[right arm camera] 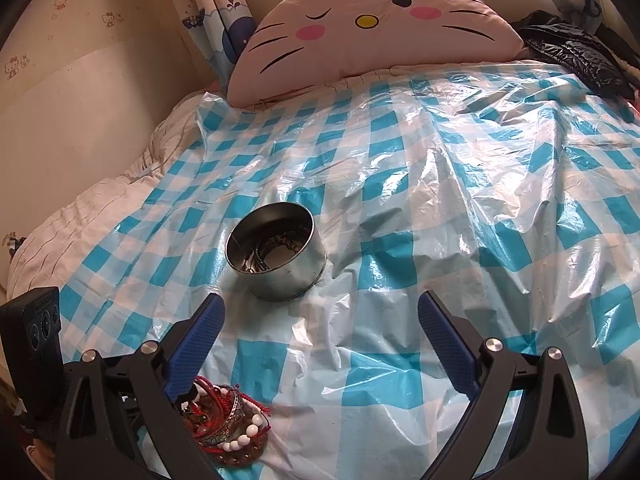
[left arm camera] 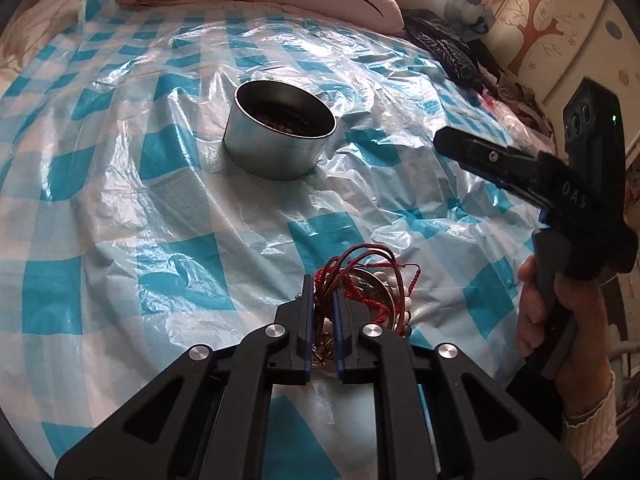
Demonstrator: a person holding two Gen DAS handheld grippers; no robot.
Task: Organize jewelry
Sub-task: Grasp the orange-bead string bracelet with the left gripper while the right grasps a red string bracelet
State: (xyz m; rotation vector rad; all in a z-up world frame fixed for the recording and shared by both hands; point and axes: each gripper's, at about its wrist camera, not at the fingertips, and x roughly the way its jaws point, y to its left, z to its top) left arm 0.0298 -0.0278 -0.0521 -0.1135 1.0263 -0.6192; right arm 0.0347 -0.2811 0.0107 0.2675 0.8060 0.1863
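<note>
Item one: my left gripper point(left arm camera: 322, 300), fingers drawn narrow into the jewelry pile point(left arm camera: 372, 292), with red cords and strands running between them; whether they actually pinch anything I cannot confirm.

Item two: the pile itself, on the checked sheet point(left arm camera: 140, 208) covering the bed. The left view shows looped red cords, white beads and a metal bangle crowding the fingertips. The right view shows the same pile point(right arm camera: 228, 424) from the other side, low at the left, partly behind my right gripper's left finger, with a patterned silver bangle and dark brown beads that the left view hides.

Item three: my right gripper point(right arm camera: 320, 320), spread wide and holding nothing, above bare sheet. In the left view it point(left arm camera: 460, 148) appears side-on at the right, so its spread cannot be read there.

Item four: tin point(left arm camera: 279, 130), round, upright, well apart from the pile. The right view looks deeper into it point(right arm camera: 276, 250), showing dark rings and beads; the left view shows only a dark interior.

Item five: cat-face pillow point(right arm camera: 372, 28) at the bed's head.
</note>
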